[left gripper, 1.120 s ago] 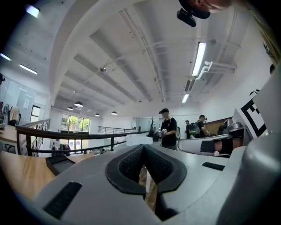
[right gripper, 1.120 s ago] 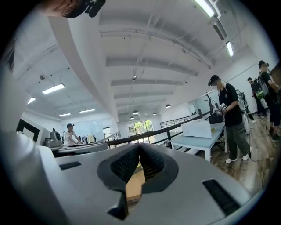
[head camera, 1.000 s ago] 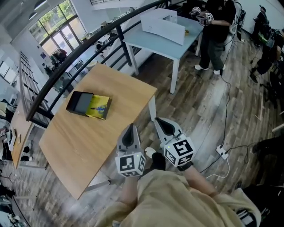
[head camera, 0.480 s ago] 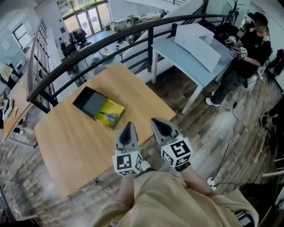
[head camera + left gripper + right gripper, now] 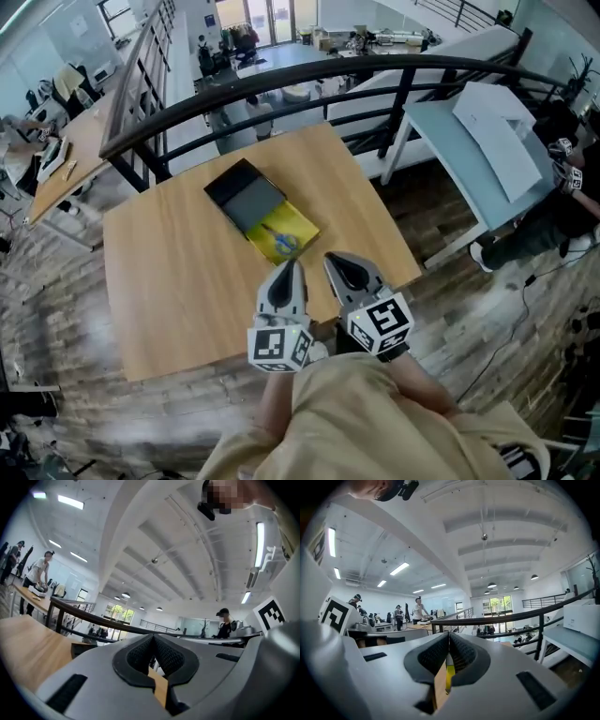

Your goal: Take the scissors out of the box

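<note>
Blue-handled scissors [image 5: 283, 244] lay in box [image 5: 303, 223]: likely light, stiff, slick; best gripped at handles. Near box, left claw [image 5: 291, 270] and right claw [image 5: 339, 265] were together, empty.

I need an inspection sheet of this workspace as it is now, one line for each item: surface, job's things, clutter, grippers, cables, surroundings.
surface: wooden table, mostly bare.
job's things: open box, yellow inside, with scissors lying in it; its black lid lies right next to it.
clutter: nothing seen.
grippers: left gripper and right gripper both shut and empty, at the table's near edge, short of the box.
cables: nothing seen on the table.
surroundings: black railing behind the table; blue table and a person at the right.
</note>
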{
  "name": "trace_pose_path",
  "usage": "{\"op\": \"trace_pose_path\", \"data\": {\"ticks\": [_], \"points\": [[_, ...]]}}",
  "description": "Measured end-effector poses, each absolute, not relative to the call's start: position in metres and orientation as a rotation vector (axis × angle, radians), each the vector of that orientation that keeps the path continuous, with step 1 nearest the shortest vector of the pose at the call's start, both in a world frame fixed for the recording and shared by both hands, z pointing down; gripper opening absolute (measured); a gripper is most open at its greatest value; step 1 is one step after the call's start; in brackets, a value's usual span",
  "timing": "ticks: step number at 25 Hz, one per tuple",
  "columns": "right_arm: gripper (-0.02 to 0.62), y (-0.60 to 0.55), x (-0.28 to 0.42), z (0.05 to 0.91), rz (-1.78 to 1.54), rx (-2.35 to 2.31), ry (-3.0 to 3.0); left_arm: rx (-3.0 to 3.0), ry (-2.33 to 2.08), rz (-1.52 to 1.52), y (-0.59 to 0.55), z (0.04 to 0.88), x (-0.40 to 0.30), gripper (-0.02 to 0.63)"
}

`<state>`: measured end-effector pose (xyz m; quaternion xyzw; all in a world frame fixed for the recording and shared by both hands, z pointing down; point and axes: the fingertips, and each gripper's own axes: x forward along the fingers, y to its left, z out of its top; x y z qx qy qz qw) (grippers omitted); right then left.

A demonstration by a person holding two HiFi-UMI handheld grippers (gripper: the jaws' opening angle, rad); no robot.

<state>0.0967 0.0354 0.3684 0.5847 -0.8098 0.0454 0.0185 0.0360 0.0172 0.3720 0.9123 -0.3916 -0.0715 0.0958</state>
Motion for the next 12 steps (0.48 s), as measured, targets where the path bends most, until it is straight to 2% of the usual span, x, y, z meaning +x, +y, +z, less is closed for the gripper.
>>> {"op": "trace_pose_path", "data": {"ticks": [12], "points": [[0.012, -0.101, 0.074, 0.397, 0.126, 1.429, -2.603, 2.515, -1.609, -0.173, -0.113, 0.395, -0.01, 0.002]]}}
